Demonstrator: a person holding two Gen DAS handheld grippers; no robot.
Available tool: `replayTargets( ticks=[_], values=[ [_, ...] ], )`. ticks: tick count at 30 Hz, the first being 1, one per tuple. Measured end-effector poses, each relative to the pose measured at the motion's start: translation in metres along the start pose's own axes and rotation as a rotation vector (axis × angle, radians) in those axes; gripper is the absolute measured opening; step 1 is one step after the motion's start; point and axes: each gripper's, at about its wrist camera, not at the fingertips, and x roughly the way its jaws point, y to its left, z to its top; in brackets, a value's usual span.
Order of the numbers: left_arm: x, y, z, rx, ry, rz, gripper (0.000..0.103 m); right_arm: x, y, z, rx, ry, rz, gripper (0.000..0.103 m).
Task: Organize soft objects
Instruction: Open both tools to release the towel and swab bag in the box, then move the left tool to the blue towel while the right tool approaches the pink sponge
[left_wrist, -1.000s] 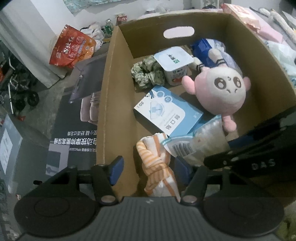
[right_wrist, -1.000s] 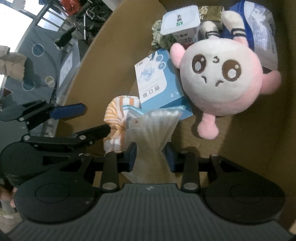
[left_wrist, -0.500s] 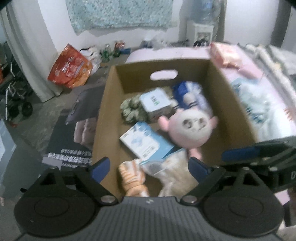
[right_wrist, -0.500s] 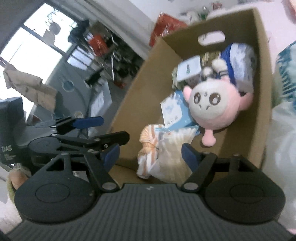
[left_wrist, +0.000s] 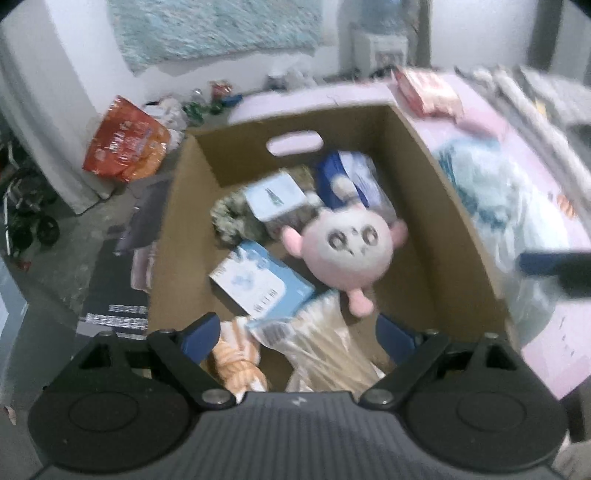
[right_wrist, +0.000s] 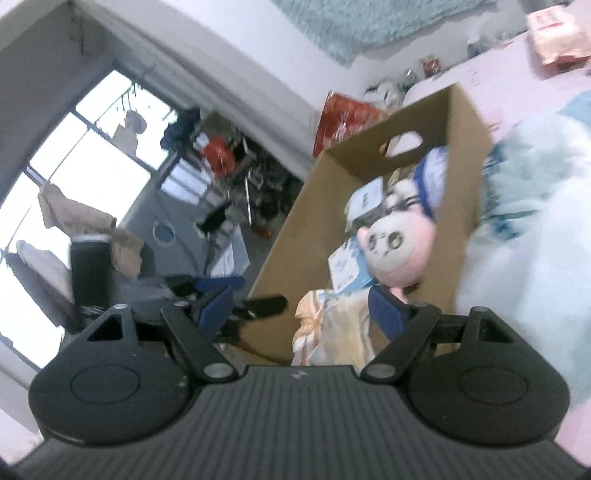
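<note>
Pink plush (left_wrist: 350, 254) face-up in cardboard box (left_wrist: 443, 206), feet nearest camera.

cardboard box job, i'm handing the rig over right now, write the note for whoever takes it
Left hand-held gripper: open, empty, above the near end of the cardboard box.
Right hand-held gripper: jaws opening, nothing between them, beside the box.
In the box: pink plush toy, striped cloth, clear bag, blue-and-white packet, green scrunchie, a white tub, a blue pack at the far end.
Done: those are in.
Left: the pale soft bundle on the pink surface right of the box, possibly more there.
</note>
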Motion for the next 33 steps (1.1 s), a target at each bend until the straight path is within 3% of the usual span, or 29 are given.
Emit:
replayTargets(
  ticks=[6,11,16,24,33],
  values=[
    [0.077,-0.032,-0.003,0.120,0.169,0.062,0.092,-0.055,-0.028,-0.027,0.087,-0.090,-0.026,0.082],
    [0.112,-0.033,-0.009,0.153,0.280,0.081,0.090,-0.090,-0.047,-0.048,0.135,-0.144,-0.069,0.084],
    [0.095,-0.025,-0.005,0.122,0.244,0.092,0.091,-0.101,-0.064,-0.055,0.169,-0.177,-0.076,0.086],
    [0.056,-0.027,0.003,0.061,0.141,0.037,0.092,-0.094,-0.075,-0.059,0.208,-0.152,-0.033,0.088],
    [0.021,-0.029,0.033,-0.036,0.048,-0.014,0.092,-0.107,-0.082,-0.062,0.230,-0.188,-0.027,0.090]
  ],
)
